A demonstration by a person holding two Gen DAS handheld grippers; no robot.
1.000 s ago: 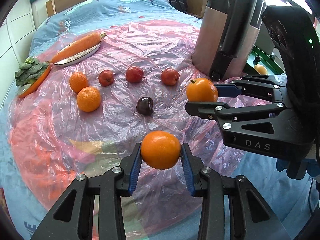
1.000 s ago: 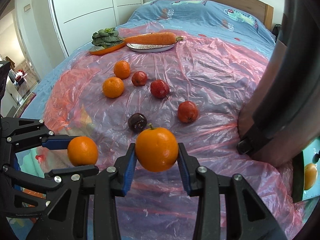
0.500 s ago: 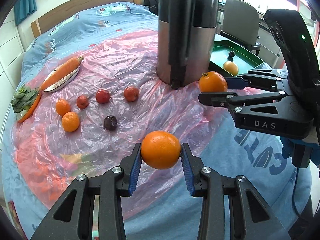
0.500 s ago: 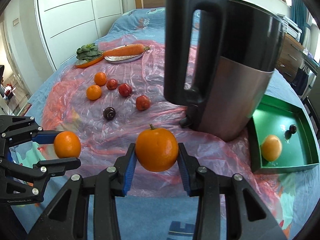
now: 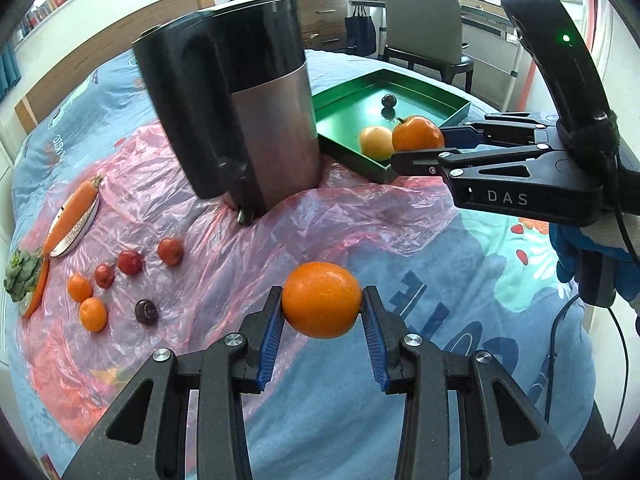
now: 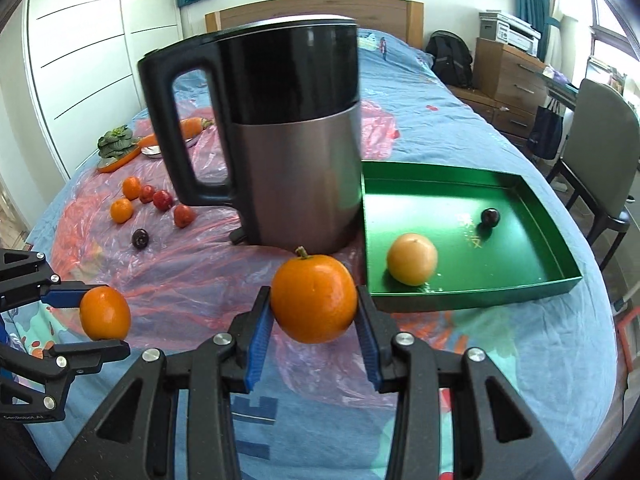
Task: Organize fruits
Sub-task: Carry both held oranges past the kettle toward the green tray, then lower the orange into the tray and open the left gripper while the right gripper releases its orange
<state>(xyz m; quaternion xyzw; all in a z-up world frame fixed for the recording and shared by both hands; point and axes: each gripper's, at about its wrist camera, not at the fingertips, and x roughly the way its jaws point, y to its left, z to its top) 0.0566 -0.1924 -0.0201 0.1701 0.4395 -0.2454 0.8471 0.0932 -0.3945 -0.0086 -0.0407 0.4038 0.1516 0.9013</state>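
Blue bedding covers the bed (image 6: 460, 128), with a pink plastic sheet (image 5: 280, 232) spread across its middle. On the sheet stands an upright kettle (image 6: 296, 140), steel below and black above, handle toward the wardrobe side. Just beside it lies a green tray (image 6: 552, 240) holding a pale yellow fruit (image 6: 412, 258) near its front wall and a dark plum (image 6: 490, 217) farther back, apart from each other. The left hand-held gripper (image 5: 322, 312) clamps a stemless orange (image 5: 322, 299) above the bedding. The right hand-held gripper (image 6: 314, 312) clamps a stemmed orange (image 6: 314, 298) in front of the kettle, near the tray's front corner. Beyond the kettle lie a carrot on a plate (image 5: 74, 212), a leafy vegetable (image 5: 22, 278), two small oranges (image 5: 93, 314), three red fruits (image 5: 130, 262) and a second dark plum (image 5: 146, 311).
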